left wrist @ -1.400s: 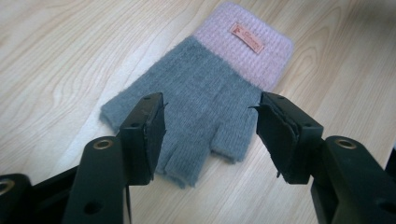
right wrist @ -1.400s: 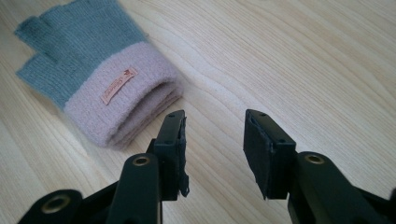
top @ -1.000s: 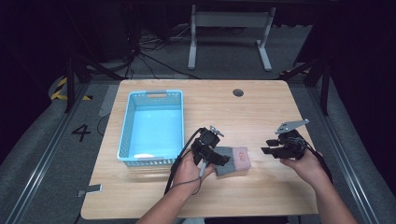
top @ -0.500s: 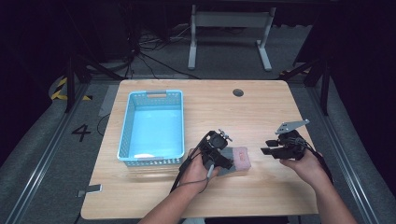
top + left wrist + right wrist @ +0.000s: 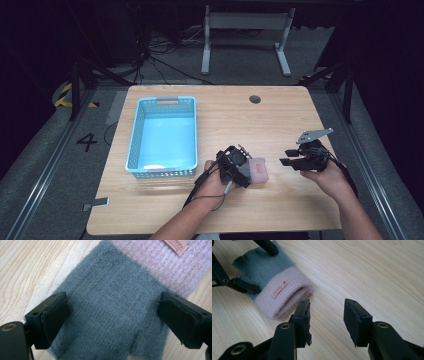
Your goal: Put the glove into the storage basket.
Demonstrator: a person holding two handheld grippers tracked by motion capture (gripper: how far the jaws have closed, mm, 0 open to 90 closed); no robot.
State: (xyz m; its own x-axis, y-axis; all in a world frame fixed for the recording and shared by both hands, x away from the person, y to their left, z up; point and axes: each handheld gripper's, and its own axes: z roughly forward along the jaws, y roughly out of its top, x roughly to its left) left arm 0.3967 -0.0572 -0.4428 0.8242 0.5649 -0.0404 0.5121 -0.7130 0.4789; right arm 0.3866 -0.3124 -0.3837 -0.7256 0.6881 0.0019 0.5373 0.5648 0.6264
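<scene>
A knitted glove (image 5: pixel 259 170) with a grey hand and a pink cuff lies flat on the wooden table (image 5: pixel 250 120), near its front middle. My left gripper (image 5: pixel 112 312) is open over the grey part of the glove (image 5: pixel 110 282), one jaw at each side edge, pads apart from the knit. In the high view the left gripper (image 5: pixel 244 175) sits at the glove's left end. My right gripper (image 5: pixel 327 315) is open and holds nothing, a little short of the pink cuff (image 5: pixel 284 297). It hovers to the glove's right as the right gripper (image 5: pixel 287 156) in the high view.
A light blue plastic basket (image 5: pixel 135 145) stands on the left half of the table, close to my left forearm. A round cable hole (image 5: pixel 255 99) lies near the far edge. Bare wood stretches between the glove and the right gripper.
My left gripper has slid a little to the right, so its jaws now straddle the grey part of the glove. The right gripper has stayed put.
</scene>
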